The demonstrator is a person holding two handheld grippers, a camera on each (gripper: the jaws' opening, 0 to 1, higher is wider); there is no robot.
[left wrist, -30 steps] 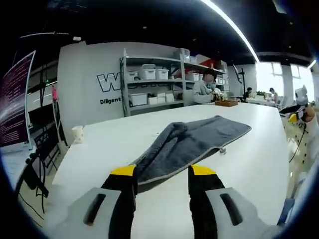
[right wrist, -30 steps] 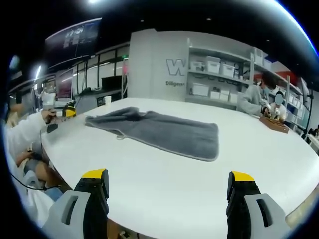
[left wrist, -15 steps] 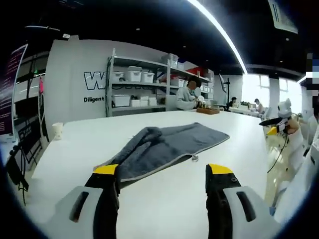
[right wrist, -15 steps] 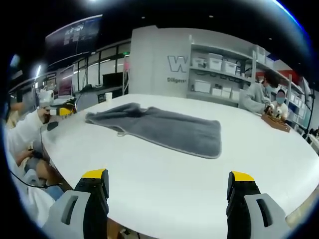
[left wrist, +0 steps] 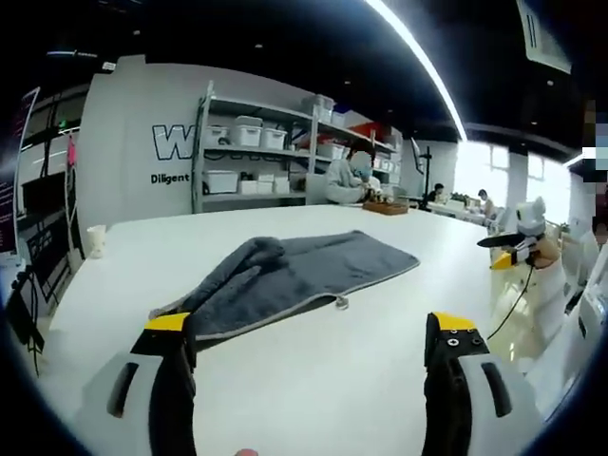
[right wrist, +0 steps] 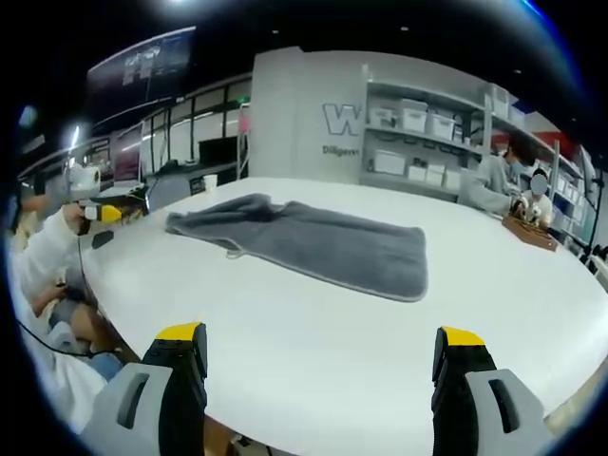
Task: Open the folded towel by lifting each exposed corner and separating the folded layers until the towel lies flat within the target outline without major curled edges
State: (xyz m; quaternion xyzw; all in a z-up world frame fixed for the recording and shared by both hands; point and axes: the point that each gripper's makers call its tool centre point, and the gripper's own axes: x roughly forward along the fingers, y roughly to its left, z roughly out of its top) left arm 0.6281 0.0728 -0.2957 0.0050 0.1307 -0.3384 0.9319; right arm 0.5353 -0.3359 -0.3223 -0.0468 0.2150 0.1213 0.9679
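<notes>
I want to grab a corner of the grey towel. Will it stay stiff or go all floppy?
Probably floppy: the grey towel lies in soft bunched folds at one end, so a lifted corner would likely droop and drag the rest. It looks thick and fuzzy, so it should not slip easily from a grip. It cannot roll or break.
</notes>
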